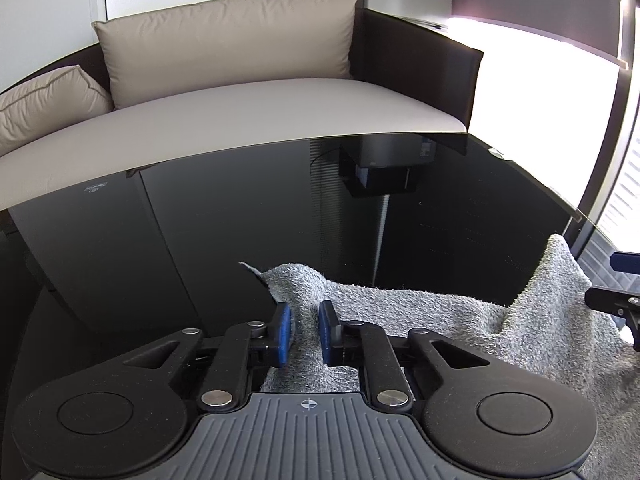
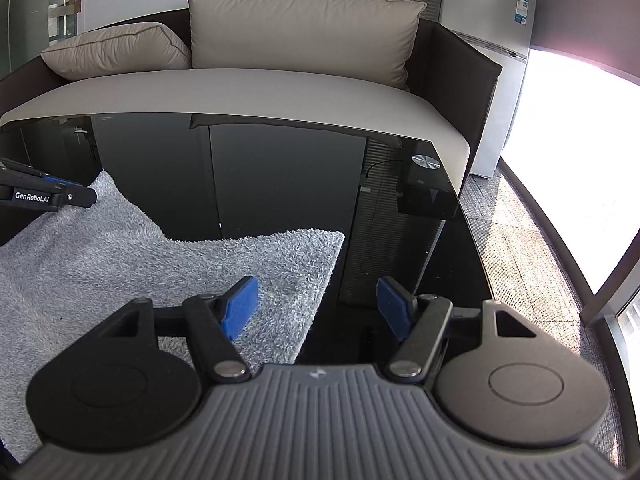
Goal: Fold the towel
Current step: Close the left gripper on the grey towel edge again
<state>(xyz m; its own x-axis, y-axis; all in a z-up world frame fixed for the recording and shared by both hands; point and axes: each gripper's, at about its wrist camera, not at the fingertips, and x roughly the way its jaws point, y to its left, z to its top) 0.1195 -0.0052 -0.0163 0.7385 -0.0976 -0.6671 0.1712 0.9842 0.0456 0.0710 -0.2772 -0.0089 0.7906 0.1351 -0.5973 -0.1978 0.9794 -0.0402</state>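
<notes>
A grey terry towel [image 1: 420, 312] lies rumpled on the black glass table [image 1: 240, 208]. My left gripper [image 1: 305, 330] is shut on a raised fold of the towel near its left corner, the blue pads pinching the cloth. In the right wrist view the towel [image 2: 120, 256] spreads over the left of the table, one corner flat at the far right. My right gripper [image 2: 318, 306] is open and empty above the towel's right edge, the left pad [image 2: 240, 306] over cloth, the right pad over bare glass. The left gripper [image 2: 44, 194] shows at the far left, holding a lifted corner.
A beige sofa [image 1: 248, 112] with cushions stands right behind the table's far edge. A silver fridge [image 2: 492, 40] stands at the back right. The table's right edge [image 2: 476, 248] drops to carpeted floor beside a bright window. A round metal fitting [image 2: 426, 161] sits at the table's far right corner.
</notes>
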